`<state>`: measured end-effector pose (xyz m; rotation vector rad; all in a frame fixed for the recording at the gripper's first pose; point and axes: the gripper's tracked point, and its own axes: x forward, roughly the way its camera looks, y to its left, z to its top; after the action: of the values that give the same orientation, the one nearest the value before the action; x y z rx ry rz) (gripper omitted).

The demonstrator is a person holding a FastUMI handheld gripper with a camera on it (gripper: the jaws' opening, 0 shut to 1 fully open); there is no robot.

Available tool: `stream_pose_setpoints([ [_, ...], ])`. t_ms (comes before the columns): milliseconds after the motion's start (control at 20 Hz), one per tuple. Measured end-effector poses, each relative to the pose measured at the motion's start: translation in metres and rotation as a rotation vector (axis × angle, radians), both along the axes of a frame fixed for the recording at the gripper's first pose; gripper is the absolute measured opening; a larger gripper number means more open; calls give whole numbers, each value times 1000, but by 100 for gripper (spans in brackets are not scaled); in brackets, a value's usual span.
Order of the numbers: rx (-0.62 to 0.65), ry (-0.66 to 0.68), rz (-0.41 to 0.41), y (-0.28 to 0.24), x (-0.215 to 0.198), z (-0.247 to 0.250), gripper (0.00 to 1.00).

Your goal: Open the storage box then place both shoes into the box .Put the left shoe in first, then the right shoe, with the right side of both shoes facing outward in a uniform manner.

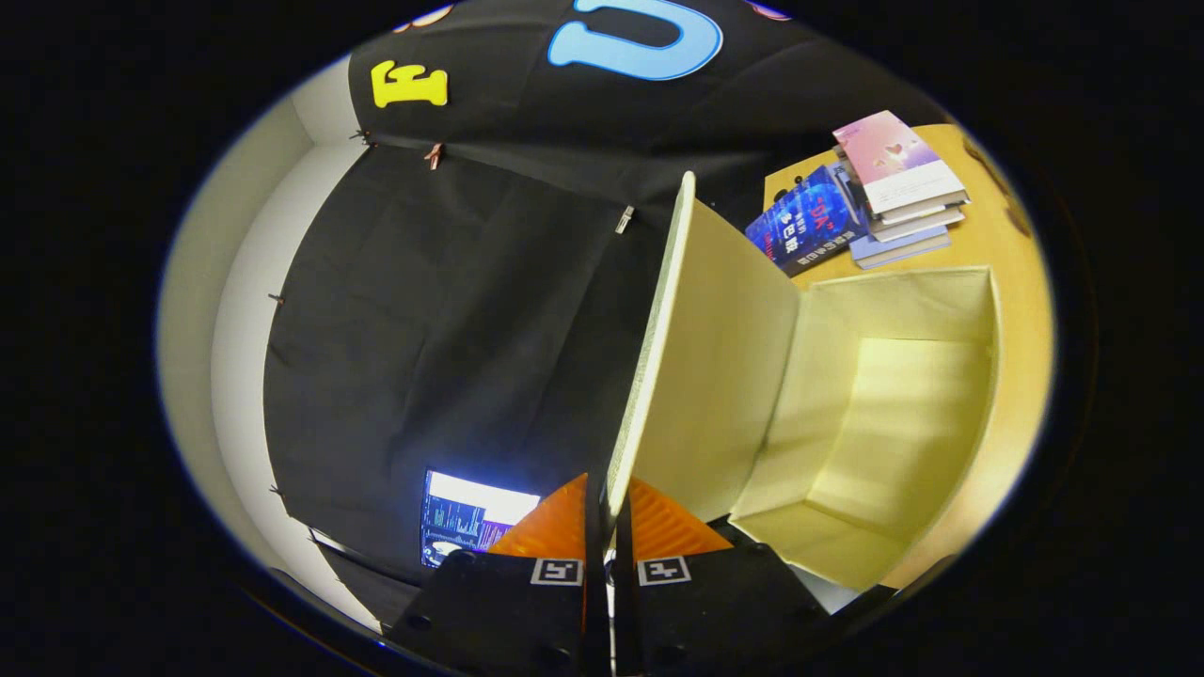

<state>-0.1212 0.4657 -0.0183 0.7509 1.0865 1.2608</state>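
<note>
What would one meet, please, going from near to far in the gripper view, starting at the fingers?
Gripper, fingers shut on the lid's edge → raised lid → open storage box, nothing visible inside → stack of books on the table beyond it.

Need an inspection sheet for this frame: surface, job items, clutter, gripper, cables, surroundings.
Surface: wooden table, bare along the box's far side.
Job's things: storage box open, inside holds nothing; lid swung up, its edge between the jaws. Shoes: nothing seen.
Clutter: stack of books beyond the box, blue book leaning beside it.
Grippers: gripper shut on lid.
Cables: nothing seen.
Surroundings: black cloth wall; lit screen low beside the fingers.
</note>
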Motion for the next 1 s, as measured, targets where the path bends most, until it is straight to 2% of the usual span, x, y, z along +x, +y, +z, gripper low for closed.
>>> stream_pose_setpoints([
  [300,-30,-63,5,76,-15,-6,8],
  [500,-89,-191,24,117,-26,-30,15],
  [550,-119,-238,19,121,-25,-38,19],
  [700,-195,-390,-32,108,-8,-55,93],
  [850,-255,-514,-77,77,14,-59,98],
  [1000,-296,-622,-151,31,37,-52,98],
])
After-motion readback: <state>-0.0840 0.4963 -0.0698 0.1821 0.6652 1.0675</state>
